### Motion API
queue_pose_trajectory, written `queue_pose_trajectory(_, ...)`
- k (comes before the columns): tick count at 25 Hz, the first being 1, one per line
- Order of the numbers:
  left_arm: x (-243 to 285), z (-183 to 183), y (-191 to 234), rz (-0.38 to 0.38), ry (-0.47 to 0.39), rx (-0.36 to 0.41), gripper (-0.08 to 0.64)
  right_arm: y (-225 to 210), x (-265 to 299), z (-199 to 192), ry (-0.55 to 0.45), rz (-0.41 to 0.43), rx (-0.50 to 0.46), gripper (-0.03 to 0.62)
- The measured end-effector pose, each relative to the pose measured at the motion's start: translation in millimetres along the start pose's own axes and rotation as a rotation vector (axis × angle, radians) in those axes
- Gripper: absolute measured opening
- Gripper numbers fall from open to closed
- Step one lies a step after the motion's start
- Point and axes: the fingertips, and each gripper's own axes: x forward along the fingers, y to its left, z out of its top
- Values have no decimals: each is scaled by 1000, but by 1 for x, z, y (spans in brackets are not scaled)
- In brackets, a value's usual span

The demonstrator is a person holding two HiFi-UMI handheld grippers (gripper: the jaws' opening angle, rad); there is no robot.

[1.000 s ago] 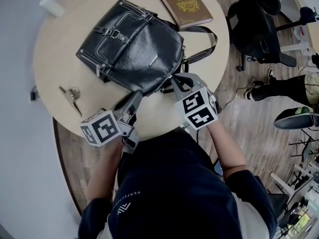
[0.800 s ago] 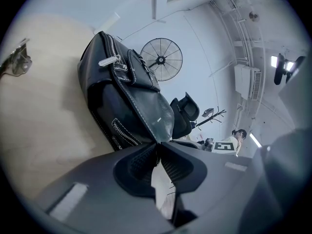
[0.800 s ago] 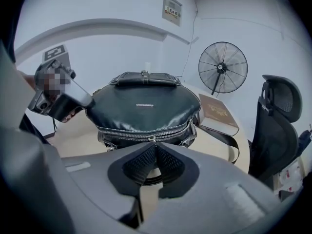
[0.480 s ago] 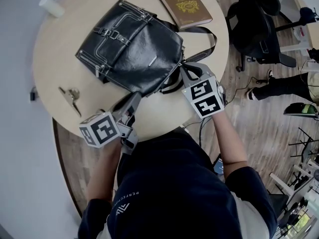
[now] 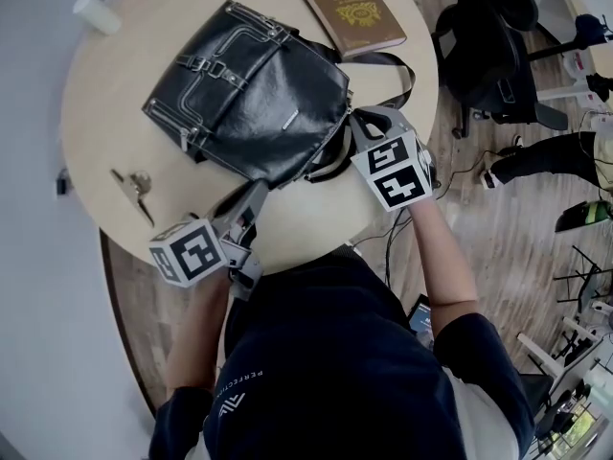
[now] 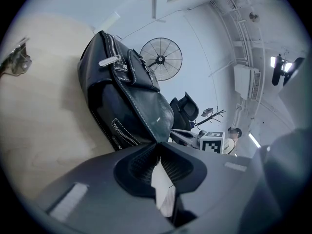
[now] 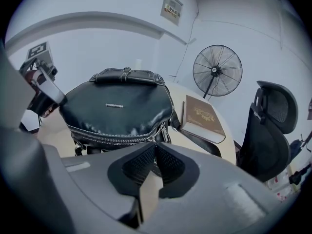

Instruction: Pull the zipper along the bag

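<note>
Office corner: round pale table (image 5: 96,94), wooden floor beneath, standing fan (image 7: 217,67) and black chair (image 7: 270,121) behind. Lying on the table, a little left of its middle: black leather bag (image 5: 251,94), flap side up, zipper (image 7: 109,139) running along the near edge. At the right end of that edge, zipper pull (image 7: 160,134), pinched in the right gripper (image 5: 356,123), jaws clenched on the tab. Over the last second, drawn with the pull from near the bag's lower corner rightward and away along the edge, toward the strap (image 5: 383,57). For the task, a good sign: slider travelling, most of the run seemingly covered, only a short stretch left. Opening or closing, not clear from here. At the near corner, left gripper (image 5: 259,188), unmoved, jaws clamped on the bag's seam as an anchor against the tug. Further out: brown book (image 5: 352,12) beyond the bag, keys (image 5: 134,185) at the left, white cup (image 5: 94,12) by the far rim.
</note>
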Motion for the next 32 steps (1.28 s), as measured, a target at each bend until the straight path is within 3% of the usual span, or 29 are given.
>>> queue_pose_trajectory(11,1,-6,2,-6,23,-35,55,1,1,0,-21,-2,17,18)
queue_pose_trajectory(15,0,0,0,-28,-13,-3,54,4,-1,0,-43,-14,36,18)
queue_pose_trajectory(24,-1,-3,-1,-61,46,61,73,9,-21,-11,-59,-53,114,25)
queue_pose_trajectory(28,-3,-10,-5,-89,76,34,103,11,-34,-17,-62,-69,149,25)
queue_pose_trajectory(32,-9,-8,-9,-92,79,59,103,13,-47,-22,-70,-80,187,25)
